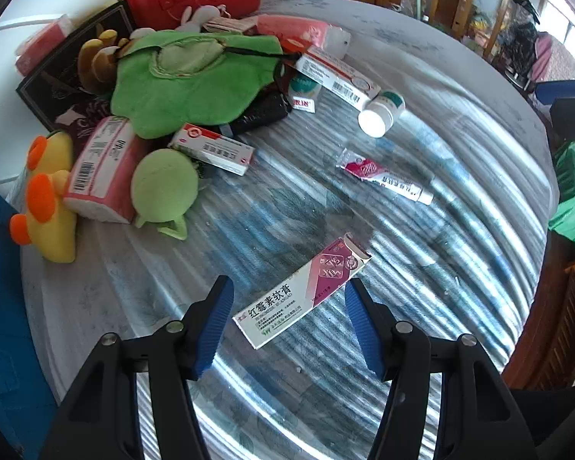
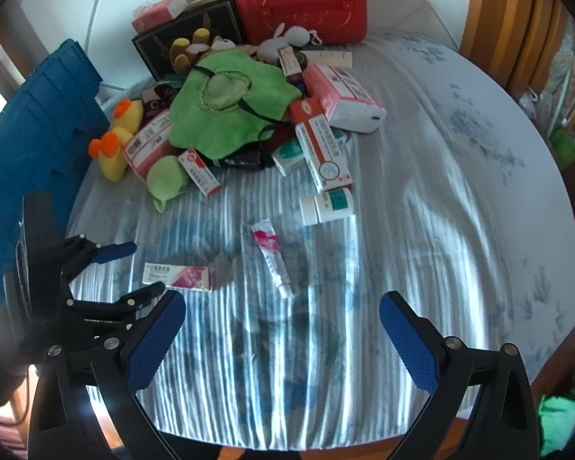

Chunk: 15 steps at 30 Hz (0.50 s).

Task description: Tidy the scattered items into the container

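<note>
A white-and-magenta ointment box (image 1: 303, 295) lies flat on the striped tablecloth, between the blue pads of my left gripper (image 1: 289, 326). The pads stand apart from it on both sides. In the right wrist view the same box (image 2: 180, 276) lies at the tips of the left gripper (image 2: 145, 268). My right gripper (image 2: 283, 329) is wide open over bare cloth, with a pink-and-white ointment tube (image 2: 274, 262) lying just ahead of it. A white bottle (image 2: 327, 205) lies on its side beyond the tube. A shut red case (image 2: 299, 4) stands at the back.
A heap fills the far side: a green cloth (image 2: 230, 111), a yellow duck plush (image 2: 115, 145), a green plush (image 2: 168, 180), several medicine boxes (image 2: 322, 145) and a black box (image 2: 188, 46). A blue crate (image 2: 30, 145) stands at the left table edge. The round table's (image 2: 479, 176) right half shows only cloth.
</note>
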Tool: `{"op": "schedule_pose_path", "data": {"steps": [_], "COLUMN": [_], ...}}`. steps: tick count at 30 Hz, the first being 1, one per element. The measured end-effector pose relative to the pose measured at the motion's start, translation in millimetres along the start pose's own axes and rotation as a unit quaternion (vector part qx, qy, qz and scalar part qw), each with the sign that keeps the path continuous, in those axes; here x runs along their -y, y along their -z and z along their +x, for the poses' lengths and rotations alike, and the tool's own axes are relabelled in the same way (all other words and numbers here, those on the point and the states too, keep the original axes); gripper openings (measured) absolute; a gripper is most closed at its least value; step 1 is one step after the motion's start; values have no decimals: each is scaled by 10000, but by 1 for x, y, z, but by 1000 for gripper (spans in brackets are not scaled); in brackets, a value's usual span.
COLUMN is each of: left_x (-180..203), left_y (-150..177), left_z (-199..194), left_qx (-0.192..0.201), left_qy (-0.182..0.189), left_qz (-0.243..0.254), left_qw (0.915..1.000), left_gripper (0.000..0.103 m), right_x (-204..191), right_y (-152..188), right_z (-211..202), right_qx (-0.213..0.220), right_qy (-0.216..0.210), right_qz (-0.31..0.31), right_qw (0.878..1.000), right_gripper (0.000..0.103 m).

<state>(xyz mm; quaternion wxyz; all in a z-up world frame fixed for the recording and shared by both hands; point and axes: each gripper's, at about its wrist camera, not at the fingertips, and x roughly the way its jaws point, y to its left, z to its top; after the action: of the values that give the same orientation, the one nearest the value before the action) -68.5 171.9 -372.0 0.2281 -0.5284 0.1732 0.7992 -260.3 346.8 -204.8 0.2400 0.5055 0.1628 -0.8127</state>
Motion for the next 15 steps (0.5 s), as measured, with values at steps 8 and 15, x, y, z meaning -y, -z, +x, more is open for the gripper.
{"op": "schedule_pose_path", "data": {"steps": [8, 15], "left_x": [7, 8], "left_y": [7, 19], "left_z": [39, 36], "left_qx": [-153, 92], "left_qy": [136, 339], "left_qz": [402, 81], "left_qw": [9990, 9994], "left_gripper": [58, 31], "right_x": [3, -8], "right_y": [7, 2], "right_z": [38, 77], "right_qx": [-244, -235], "right_qy": [20, 132], "right_qz": [-6, -407], "right_qw": [9997, 9988], "right_gripper": [102, 102]}}
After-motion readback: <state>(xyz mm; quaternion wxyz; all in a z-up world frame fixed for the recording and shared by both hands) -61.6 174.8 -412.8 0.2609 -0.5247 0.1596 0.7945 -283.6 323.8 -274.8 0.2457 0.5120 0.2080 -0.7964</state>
